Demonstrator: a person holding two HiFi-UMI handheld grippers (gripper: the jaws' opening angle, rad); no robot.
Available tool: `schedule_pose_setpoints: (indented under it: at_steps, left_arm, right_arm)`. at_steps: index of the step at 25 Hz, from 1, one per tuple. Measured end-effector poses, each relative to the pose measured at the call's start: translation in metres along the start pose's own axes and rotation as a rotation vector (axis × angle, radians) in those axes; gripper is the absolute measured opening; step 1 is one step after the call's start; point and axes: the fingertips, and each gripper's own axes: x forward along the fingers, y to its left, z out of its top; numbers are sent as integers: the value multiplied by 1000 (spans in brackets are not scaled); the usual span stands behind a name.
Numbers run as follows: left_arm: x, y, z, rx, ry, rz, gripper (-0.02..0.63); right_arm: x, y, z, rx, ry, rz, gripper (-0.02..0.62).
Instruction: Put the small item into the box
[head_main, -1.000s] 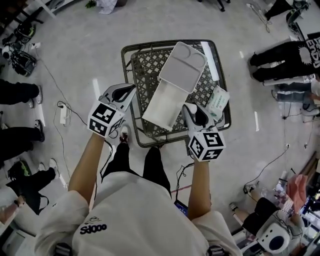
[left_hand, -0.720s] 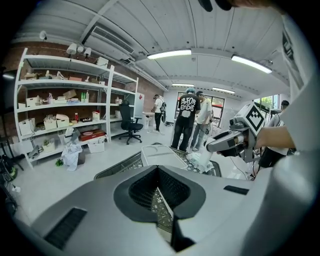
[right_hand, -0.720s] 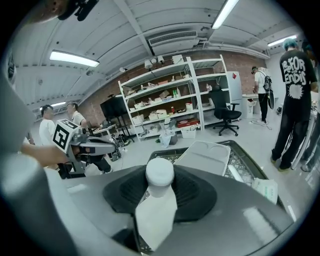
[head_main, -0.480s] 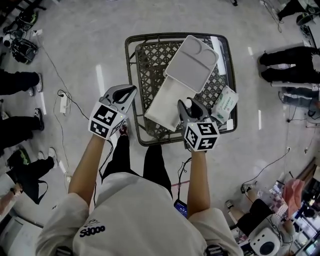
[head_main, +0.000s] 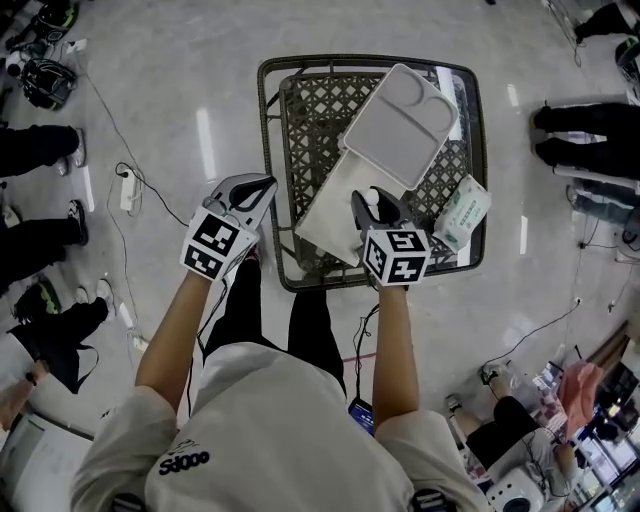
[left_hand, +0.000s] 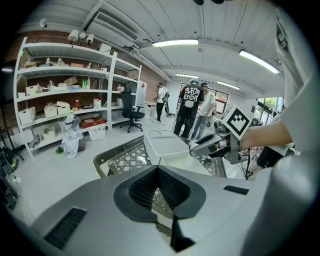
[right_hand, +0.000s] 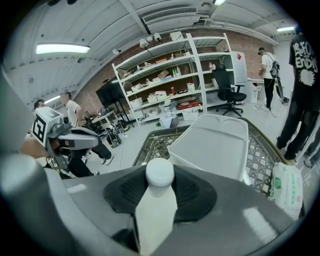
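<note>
A small white bottle (right_hand: 156, 207) with a round cap stands upright between the jaws of my right gripper (right_hand: 160, 181), which is shut on it. In the head view that gripper (head_main: 372, 202) hovers over the near right corner of the open white box (head_main: 328, 215), whose lid (head_main: 400, 125) lies folded back on the far side. The bottle's cap (head_main: 372, 196) shows at the jaw tips. My left gripper (head_main: 266, 184) hangs off the table's left edge, jaws shut and empty. Its own view shows the pads meeting at the tip (left_hand: 157, 169), with the box (left_hand: 167, 145) beyond.
The box sits on a dark lattice-top table (head_main: 290, 120). A green-and-white wipes packet (head_main: 462, 212) lies at the table's right edge, to the right of my right gripper. Several people stand around on the floor; a cable and power strip (head_main: 126, 188) lie at left.
My right gripper has carried the bottle to the left and forward, from near the wipes packet to over the box's near corner. The left gripper has stayed in place.
</note>
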Motion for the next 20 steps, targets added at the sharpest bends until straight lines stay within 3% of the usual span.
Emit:
schedule_pose_setpoints:
  at_steps: [20]
  left_arm:
    - [16, 14, -33, -50, 70, -14, 5]
  right_arm:
    - [78, -14, -31, 25, 141, -21, 155]
